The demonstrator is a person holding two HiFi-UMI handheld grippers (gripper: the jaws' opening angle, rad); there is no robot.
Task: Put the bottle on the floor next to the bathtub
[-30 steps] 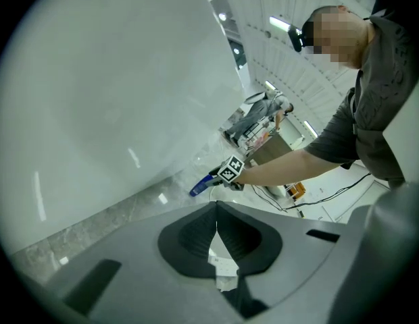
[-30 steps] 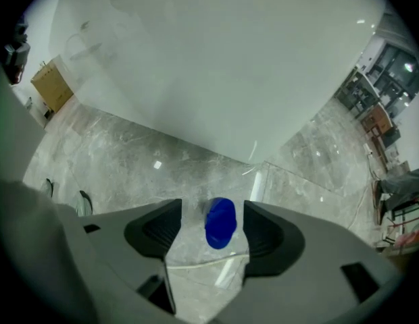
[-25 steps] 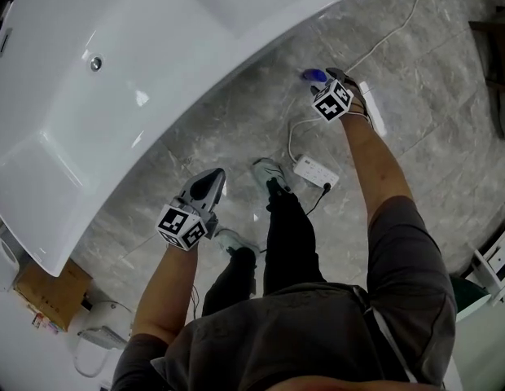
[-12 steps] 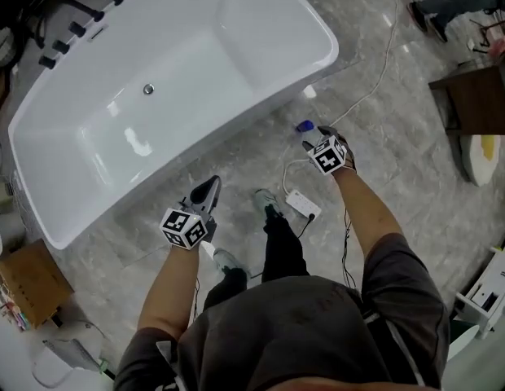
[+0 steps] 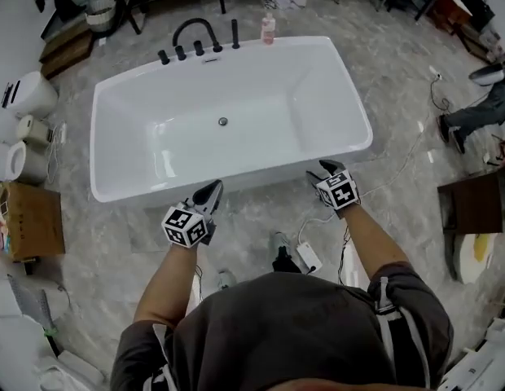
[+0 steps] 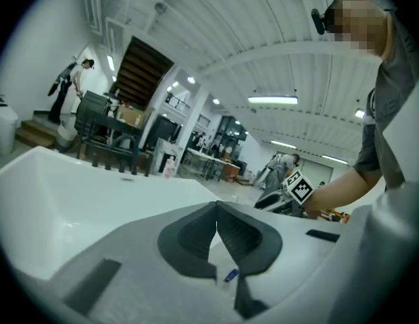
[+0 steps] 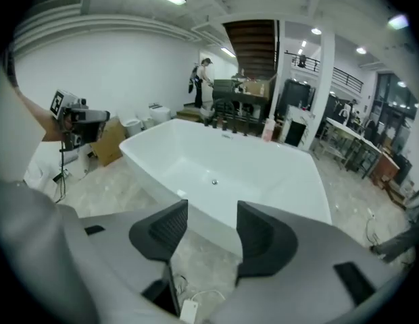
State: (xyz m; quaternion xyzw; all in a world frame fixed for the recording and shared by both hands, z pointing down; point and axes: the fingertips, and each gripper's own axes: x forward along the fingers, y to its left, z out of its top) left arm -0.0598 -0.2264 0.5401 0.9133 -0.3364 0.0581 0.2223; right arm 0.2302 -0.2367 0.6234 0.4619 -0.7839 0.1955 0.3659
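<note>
The white bathtub fills the middle of the head view, its near wall just beyond both grippers. My left gripper is shut and empty, its pads meeting in the left gripper view. My right gripper is open with its jaws closing and nothing between them; it looks over the bathtub. A small blue-and-white thing, probably the blue-capped bottle, lies on the floor below the left jaws. No bottle shows near the grippers in the head view.
A white power strip and its cable lie on the grey stone floor by my feet. Black taps and a pink bottle stand on the tub's far rim. Cardboard box left; dark table and another person's legs right.
The head view has swung up, and the whole tub now shows. Both grippers have risen from the floor to the tub's near wall. The blue-capped bottle beside the right gripper no longer shows.
</note>
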